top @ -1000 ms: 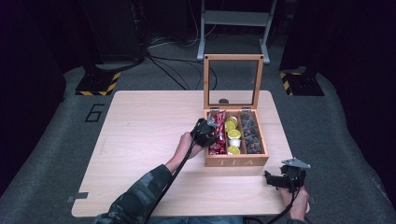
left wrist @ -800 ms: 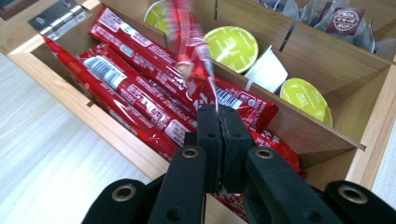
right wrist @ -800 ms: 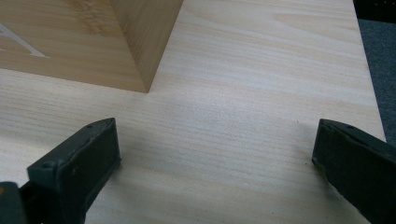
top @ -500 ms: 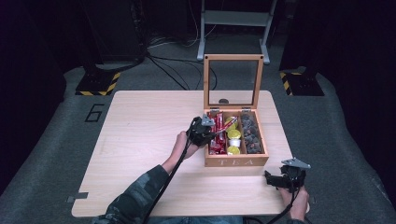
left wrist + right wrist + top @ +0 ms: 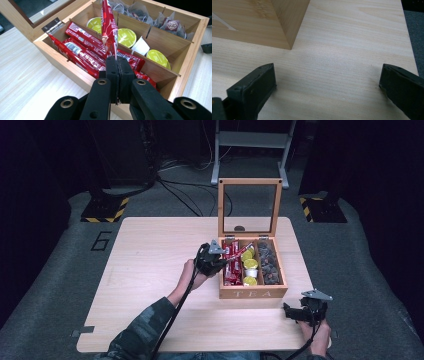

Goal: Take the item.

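Red packet (image 5: 109,27) (upright) pinched by left hand-held gripper (image 5: 117,75) above box (image 5: 62,65).

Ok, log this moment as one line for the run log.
left hand-held gripper: shut on red packet, above tea box | right hand-held gripper: open, empty, over table

Tea box (image 5: 252,293) on table (image 5: 150,270) right half; sachets (image 5: 82,53) in its left compartment.

Left tongs (image 5: 117,75) clamped, right tongs (image 5: 325,82) spread wide
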Motion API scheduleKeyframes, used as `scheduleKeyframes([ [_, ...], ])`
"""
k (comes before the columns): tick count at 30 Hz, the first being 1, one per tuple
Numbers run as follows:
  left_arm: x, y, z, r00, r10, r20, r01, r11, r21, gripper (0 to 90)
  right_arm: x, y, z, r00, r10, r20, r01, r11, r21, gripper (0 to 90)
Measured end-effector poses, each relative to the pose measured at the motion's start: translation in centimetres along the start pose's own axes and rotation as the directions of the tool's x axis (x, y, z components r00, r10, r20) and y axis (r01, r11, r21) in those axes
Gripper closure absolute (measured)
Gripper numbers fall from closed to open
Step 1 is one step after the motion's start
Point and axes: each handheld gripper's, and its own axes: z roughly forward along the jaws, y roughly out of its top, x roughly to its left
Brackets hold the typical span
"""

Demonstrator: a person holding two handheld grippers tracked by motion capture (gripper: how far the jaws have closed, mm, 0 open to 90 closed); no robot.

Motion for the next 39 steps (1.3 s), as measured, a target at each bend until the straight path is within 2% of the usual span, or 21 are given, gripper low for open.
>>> scheduleKeyframes([
  [8,0.3,-0.3,-1.3,0.9999,-0.004,-0.012,0.004,0.9994,-0.033,88.8,0.0,0.0,0.0,1.0000,0.000,0.000,0.000,1.000,0.000,0.2],
  [19,0.9,-0.8,-2.8,0.9996,-0.002,-0.027,0.001,0.9987,-0.052,88.8,0.0,0.0,0.0,1.0000,0.001,0.000,-0.001,1.000,0.000,0.2],
  [20,1.0,-0.9,-3.0,0.9996,-0.012,-0.025,0.011,0.9984,-0.056,88.8,0.0,0.0,0.0,1.0000,0.000,0.000,0.000,1.000,0.000,0.2],
  [25,1.4,-1.3,-3.7,0.9993,-0.010,-0.036,0.008,0.9984,-0.055,88.8,0.0,0.0,0.0,1.0000,0.000,0.000,0.000,1.000,0.000,0.2],
  [39,2.5,-2.3,-5.5,0.9967,-0.040,-0.070,0.034,0.9959,-0.084,88.8,0.0,0.0,0.0,1.0000,0.001,0.000,-0.001,1.000,0.000,0.2],
])
